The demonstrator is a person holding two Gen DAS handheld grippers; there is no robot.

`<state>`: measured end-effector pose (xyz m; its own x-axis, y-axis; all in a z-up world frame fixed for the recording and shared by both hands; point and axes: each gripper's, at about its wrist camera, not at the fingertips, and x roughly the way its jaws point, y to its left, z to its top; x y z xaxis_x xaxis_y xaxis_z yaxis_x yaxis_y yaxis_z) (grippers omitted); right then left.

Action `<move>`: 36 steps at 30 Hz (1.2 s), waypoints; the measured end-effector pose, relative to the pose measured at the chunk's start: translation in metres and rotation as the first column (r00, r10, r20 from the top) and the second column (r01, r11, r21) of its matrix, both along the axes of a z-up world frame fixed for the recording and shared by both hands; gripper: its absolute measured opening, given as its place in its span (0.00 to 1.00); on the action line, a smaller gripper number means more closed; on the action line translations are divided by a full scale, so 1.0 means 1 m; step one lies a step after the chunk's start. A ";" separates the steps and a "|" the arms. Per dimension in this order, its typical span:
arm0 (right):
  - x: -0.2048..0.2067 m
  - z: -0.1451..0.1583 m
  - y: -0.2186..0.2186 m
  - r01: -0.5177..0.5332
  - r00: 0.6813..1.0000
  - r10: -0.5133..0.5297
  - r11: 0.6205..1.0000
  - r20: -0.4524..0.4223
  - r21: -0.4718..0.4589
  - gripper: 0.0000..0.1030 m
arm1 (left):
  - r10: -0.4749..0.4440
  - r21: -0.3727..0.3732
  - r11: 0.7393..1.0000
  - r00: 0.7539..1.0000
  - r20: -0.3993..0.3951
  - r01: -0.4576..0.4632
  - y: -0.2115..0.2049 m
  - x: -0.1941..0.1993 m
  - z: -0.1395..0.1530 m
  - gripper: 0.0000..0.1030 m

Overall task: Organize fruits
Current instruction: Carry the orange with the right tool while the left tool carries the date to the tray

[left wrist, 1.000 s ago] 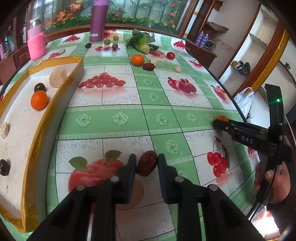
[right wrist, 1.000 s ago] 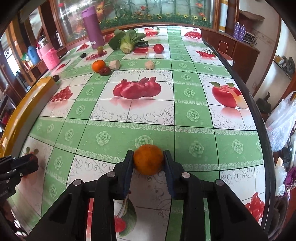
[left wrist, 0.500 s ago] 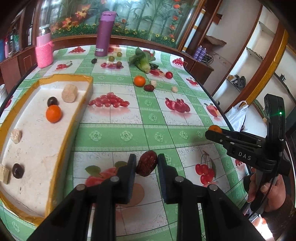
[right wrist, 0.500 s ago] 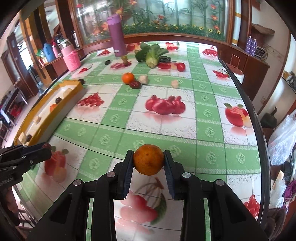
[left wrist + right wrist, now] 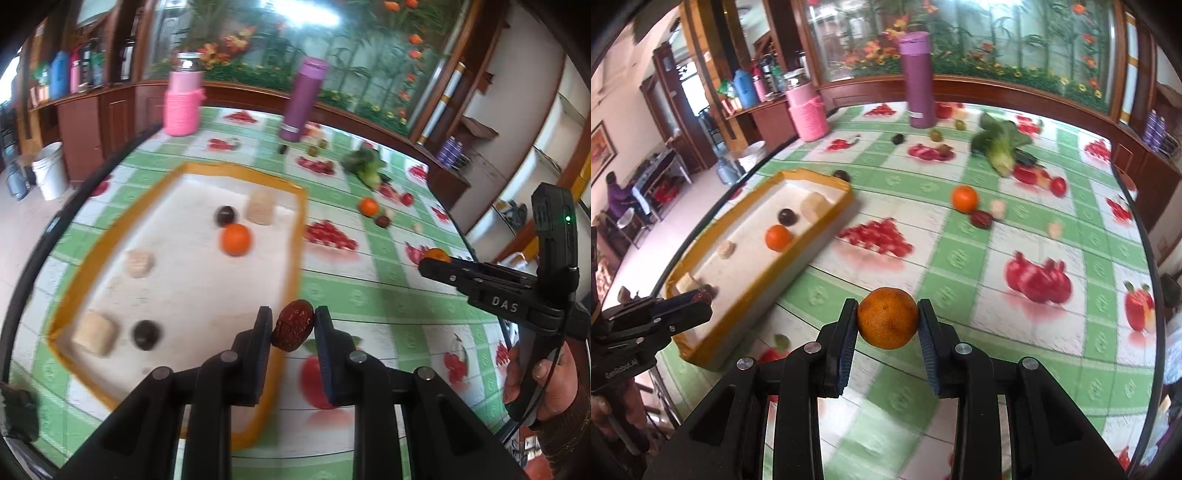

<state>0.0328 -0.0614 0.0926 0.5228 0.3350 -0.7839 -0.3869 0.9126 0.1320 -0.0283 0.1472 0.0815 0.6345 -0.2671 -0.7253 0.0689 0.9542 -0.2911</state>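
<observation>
Above the near right edge of the yellow-rimmed white tray (image 5: 295, 236), your left gripper (image 5: 293, 326) holds the wrinkled dark-red date (image 5: 293, 325) pinched between narrow jaws. A second ago that date sat low over the printed apple on the green-and-white fruit-patterned tablecloth (image 5: 960, 258); it has since been lifted and carried leftward to the tray's rim, so I judge the drop into the tray is the next step.

Your right gripper (image 5: 887, 324) clamps the round orange tangerine (image 5: 887, 324) clear of the table, raised higher than before and well short of the tray, with the tray off to its left.

Inside the tray already lie another orange fruit (image 5: 235, 239), two dark round fruits (image 5: 225, 215) and several pale beige blocks (image 5: 260, 207), so pick bare white floor for the date; the nearest open patch lies just ahead of your fingers.

Loose on the cloth beyond remain an orange (image 5: 964, 198), a dark date (image 5: 981, 219), a small red tomato (image 5: 1058, 185), leafy greens (image 5: 1001, 142), a purple flask (image 5: 918, 79) and a pink knitted jar (image 5: 807, 114). Nothing blocks the left gripper's path; the tray wall is the only thing to clear.
</observation>
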 end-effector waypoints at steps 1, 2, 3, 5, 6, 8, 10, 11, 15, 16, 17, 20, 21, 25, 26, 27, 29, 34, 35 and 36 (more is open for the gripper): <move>0.003 0.002 0.010 -0.019 1.000 0.019 1.000 0.001 0.001 0.30 | 0.021 0.004 1.000 1.000 -0.001 -0.021 0.010 0.000 0.000 0.25; 0.006 0.003 0.017 -0.033 0.999 0.033 0.999 0.001 0.002 0.30 | 0.041 0.010 0.999 0.999 -0.002 -0.041 0.019 0.000 -0.001 0.25; 0.009 0.003 0.026 -0.049 0.999 0.049 0.999 -0.001 0.006 0.30 | 0.058 0.020 0.998 0.998 -0.005 -0.058 0.027 0.000 -0.002 0.25; 0.015 0.004 0.043 -0.084 0.996 0.084 0.996 -0.006 0.016 0.30 | 0.091 0.042 0.995 0.996 -0.011 -0.091 0.043 0.001 -0.005 0.25; 0.018 0.004 0.054 -0.104 0.995 0.104 0.995 -0.007 0.014 0.30 | 0.106 0.048 0.993 0.994 -0.014 -0.105 0.051 0.002 -0.006 0.25; 0.021 0.003 0.072 -0.132 0.991 0.132 0.991 -0.008 0.008 0.30 | 0.138 0.060 0.989 0.990 -0.022 -0.136 0.067 0.004 -0.010 0.25; 0.024 0.000 0.092 -0.170 0.985 0.170 0.985 -0.011 0.002 0.30 | 0.163 0.067 0.985 0.986 -0.032 -0.161 0.078 0.006 -0.015 0.25; 0.025 -0.001 0.101 -0.184 0.983 0.184 0.983 -0.014 -0.002 0.30 | 0.171 0.068 0.983 0.985 -0.038 -0.168 0.083 0.008 -0.017 0.25; 0.029 -0.014 0.134 -0.243 0.969 0.242 0.970 -0.041 -0.020 0.30 | 0.194 0.076 0.979 0.979 -0.061 -0.189 0.100 0.015 -0.027 0.25; 0.029 -0.018 0.140 -0.252 0.967 0.251 0.967 -0.048 -0.023 0.30 | 0.196 0.076 0.979 0.978 -0.064 -0.191 0.102 0.017 -0.029 0.25; 0.030 -0.022 0.147 -0.263 0.964 0.261 0.964 -0.057 -0.027 0.30 | 0.196 0.077 0.979 0.978 -0.067 -0.190 0.103 0.020 -0.031 0.25; 0.032 -0.033 0.160 -0.284 0.956 0.281 0.958 -0.080 -0.040 0.30 | 0.193 0.084 0.979 0.978 -0.080 -0.186 0.106 0.028 -0.036 0.25; 0.033 -0.037 0.164 -0.292 0.954 0.287 0.955 -0.089 -0.046 0.30 | 0.191 0.083 0.979 0.978 -0.086 -0.184 0.107 0.031 -0.039 0.25; 0.033 -0.051 0.173 -0.315 0.945 0.306 0.947 -0.112 -0.070 0.30 | 0.182 0.087 0.981 0.978 -0.103 -0.174 0.110 0.039 -0.046 0.25; 0.034 -0.054 0.174 -0.318 0.944 0.308 0.945 -0.118 -0.075 0.30 | 0.181 0.086 0.981 0.978 -0.109 -0.172 0.110 0.042 -0.047 0.25; 0.034 -0.056 0.175 -0.321 0.942 0.311 0.944 -0.123 -0.078 0.30 | 0.178 0.086 0.982 0.978 -0.111 -0.169 0.110 0.043 -0.049 0.25; 0.035 -0.061 0.176 -0.327 0.941 0.314 0.941 -0.128 -0.091 0.30 | 0.175 0.094 0.982 0.977 -0.119 -0.164 0.109 0.046 -0.052 0.25; 0.037 -0.068 0.179 -0.343 0.936 0.328 0.931 -0.128 -0.125 0.30 | 0.174 0.119 0.980 0.976 -0.130 -0.158 0.108 0.049 -0.058 0.25; 0.036 -0.069 0.181 -0.348 0.935 0.332 0.928 -0.125 -0.135 0.30 | 0.169 0.123 0.981 0.976 -0.135 -0.153 0.107 0.051 -0.058 0.25; 0.036 -0.070 0.182 -0.351 0.934 0.336 0.925 -0.122 -0.144 0.30 | 0.169 0.126 0.980 0.977 -0.133 -0.152 0.106 0.051 -0.059 0.25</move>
